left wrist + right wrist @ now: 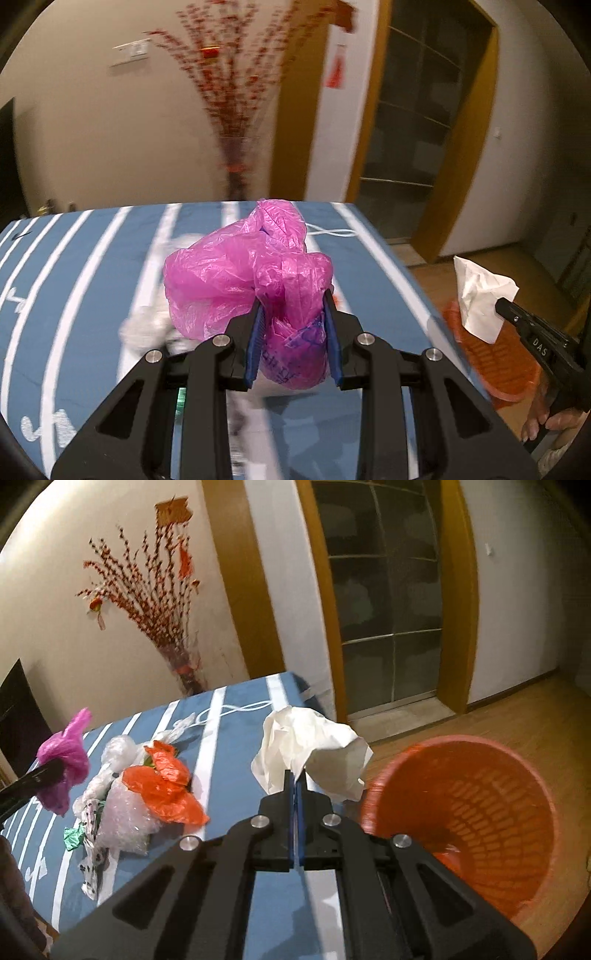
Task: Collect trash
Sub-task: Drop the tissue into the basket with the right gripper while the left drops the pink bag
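Above the blue, white-striped counter (92,266), the crumpled pink plastic bag (243,280) sits clamped in the left hand-held gripper (293,306), while the right hand-held gripper (297,775) pinches crumpled white tissue paper (314,753) beside the orange slotted plastic basket (469,827).

One pink plastic bag (247,273); one white crumpled paper (314,753); one orange basket (480,812); one red bag (166,786); one bubble-wrap wad (125,823); one striped table (236,746)

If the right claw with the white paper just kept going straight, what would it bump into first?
Probably nothing close: the right claw, shut on the white paper, points past the table corner toward the glass door. Depth is unclear.
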`<action>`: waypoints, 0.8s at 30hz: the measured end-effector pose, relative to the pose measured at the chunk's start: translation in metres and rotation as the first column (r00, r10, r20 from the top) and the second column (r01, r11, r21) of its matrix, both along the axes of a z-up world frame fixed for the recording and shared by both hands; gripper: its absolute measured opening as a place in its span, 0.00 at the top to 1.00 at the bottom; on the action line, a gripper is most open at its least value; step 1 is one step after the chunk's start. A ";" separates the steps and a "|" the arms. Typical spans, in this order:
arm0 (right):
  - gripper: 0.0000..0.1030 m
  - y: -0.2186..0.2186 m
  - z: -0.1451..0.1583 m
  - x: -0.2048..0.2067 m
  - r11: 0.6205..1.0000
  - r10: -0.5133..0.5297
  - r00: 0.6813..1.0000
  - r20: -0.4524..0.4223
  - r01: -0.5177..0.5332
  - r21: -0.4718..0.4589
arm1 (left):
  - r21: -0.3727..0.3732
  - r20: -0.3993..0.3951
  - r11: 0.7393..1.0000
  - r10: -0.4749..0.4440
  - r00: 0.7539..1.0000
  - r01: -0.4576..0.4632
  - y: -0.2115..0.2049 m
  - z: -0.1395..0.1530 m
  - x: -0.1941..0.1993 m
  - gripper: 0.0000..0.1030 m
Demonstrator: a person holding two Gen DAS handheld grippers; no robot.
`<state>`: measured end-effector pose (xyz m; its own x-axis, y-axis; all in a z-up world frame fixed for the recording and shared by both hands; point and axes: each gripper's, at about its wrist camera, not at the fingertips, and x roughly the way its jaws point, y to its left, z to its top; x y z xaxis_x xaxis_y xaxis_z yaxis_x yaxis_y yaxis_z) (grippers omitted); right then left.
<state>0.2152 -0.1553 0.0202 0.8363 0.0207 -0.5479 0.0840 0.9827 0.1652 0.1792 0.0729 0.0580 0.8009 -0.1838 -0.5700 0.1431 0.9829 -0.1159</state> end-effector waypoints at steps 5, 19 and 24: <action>0.97 -0.028 0.004 -0.022 0.998 -0.059 0.998 0.017 0.059 0.004 | -0.011 -0.007 0.996 -0.085 0.996 0.085 -0.041 -0.001 -0.003 0.72; 0.97 -0.100 0.003 -0.063 0.977 -0.209 0.977 0.034 0.210 -0.027 | -0.051 -0.035 0.955 -0.293 0.955 0.291 -0.155 -0.013 -0.005 0.72; 0.97 -0.121 0.000 -0.069 0.972 -0.236 0.971 0.037 0.236 -0.009 | -0.065 -0.038 0.934 -0.355 0.934 0.352 -0.189 -0.015 -0.006 0.72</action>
<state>0.1461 -0.2760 0.0198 0.8356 -0.1867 -0.5166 0.3079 0.9380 0.1590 0.1730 -0.1163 0.0429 0.6495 -0.4831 -0.5871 0.4732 0.8613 -0.1852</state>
